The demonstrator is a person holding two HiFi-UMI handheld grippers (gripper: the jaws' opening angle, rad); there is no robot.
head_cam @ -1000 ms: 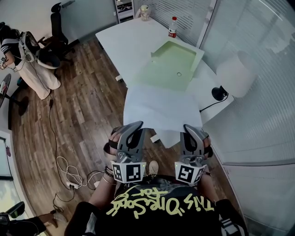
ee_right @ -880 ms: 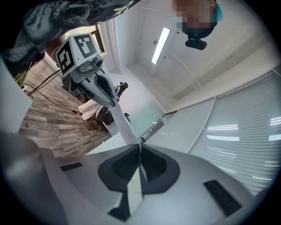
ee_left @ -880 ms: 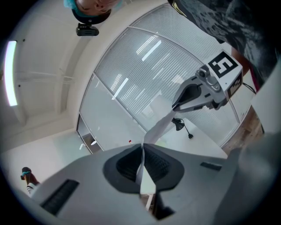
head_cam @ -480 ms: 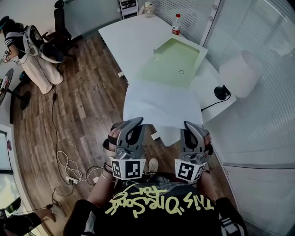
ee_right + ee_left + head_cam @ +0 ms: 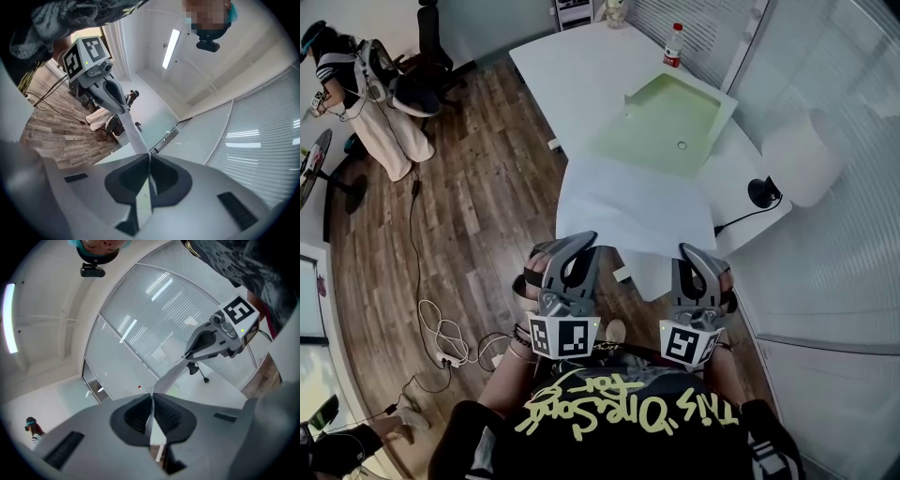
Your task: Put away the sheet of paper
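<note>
A large white sheet of paper (image 5: 633,204) is stretched out in front of me, its far edge near the white table (image 5: 572,70). My left gripper (image 5: 582,246) is shut on the sheet's near left edge. My right gripper (image 5: 687,255) is shut on the near right edge. In the left gripper view the paper (image 5: 151,414) runs edge-on between the closed pads and on to the right gripper (image 5: 220,333). The right gripper view shows the same strip of paper (image 5: 134,135) leading to the left gripper (image 5: 101,86). A pale green open folder (image 5: 670,112) lies on the table beyond the sheet.
A bottle with a red label (image 5: 676,45) stands at the table's far side. A white lamp (image 5: 802,155) with a black base (image 5: 761,192) and cable sits at the right by the glass wall. A person (image 5: 366,94) and office chairs are at the far left; cables (image 5: 441,328) lie on the wood floor.
The table, folder and sheet have drifted a little to the right in the head view. Both grippers keep the same hold on the paper's near edge.
</note>
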